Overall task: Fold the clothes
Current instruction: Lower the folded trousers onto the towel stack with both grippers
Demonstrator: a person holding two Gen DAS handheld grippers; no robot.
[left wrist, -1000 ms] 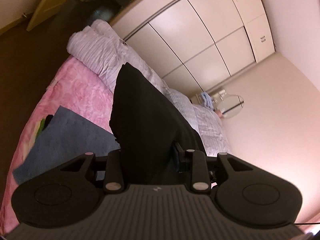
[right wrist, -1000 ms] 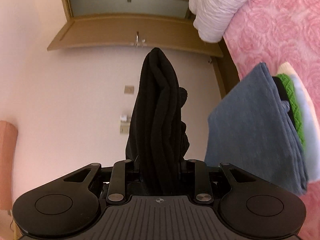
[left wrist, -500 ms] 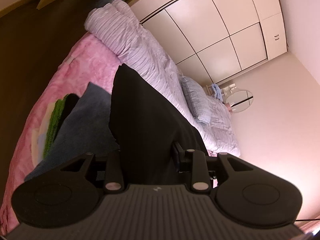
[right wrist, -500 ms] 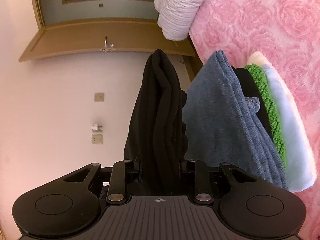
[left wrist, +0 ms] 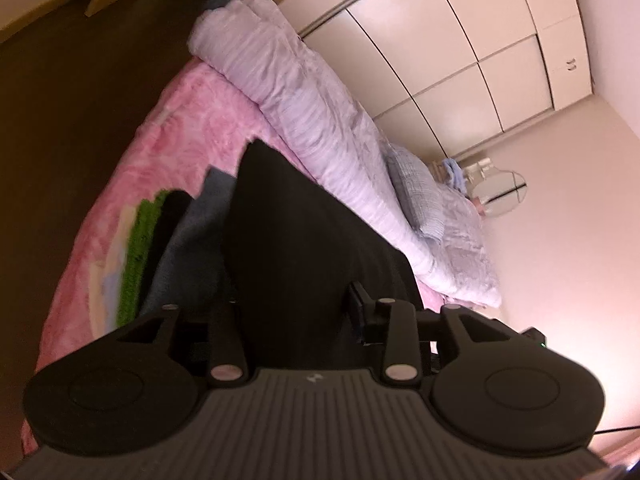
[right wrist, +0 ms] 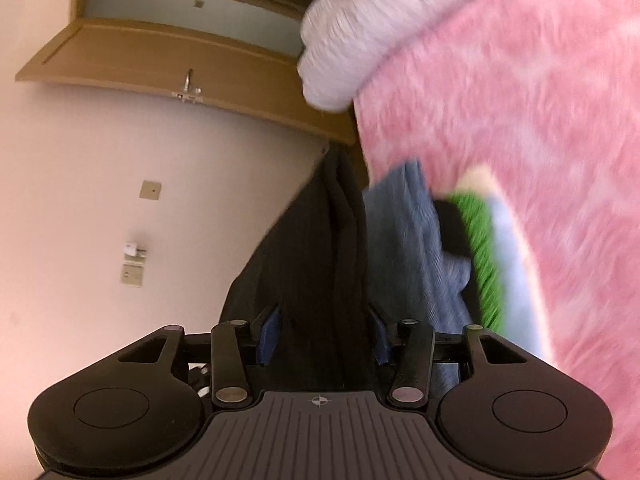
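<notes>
Soft, limp black garment (left wrist: pixel 304 248) runs forward between both grippers. Left gripper (left wrist: pixel 296 312) pinches its folded edge; right gripper (right wrist: pixel 324 332), just opening, stands spread around it.

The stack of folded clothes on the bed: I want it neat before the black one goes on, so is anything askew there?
Somewhat. The folded stack is staggered: the blue piece on top sits offset, leaving black, green and pale edges showing beside it. Motion blur hides finer detail.
</notes>
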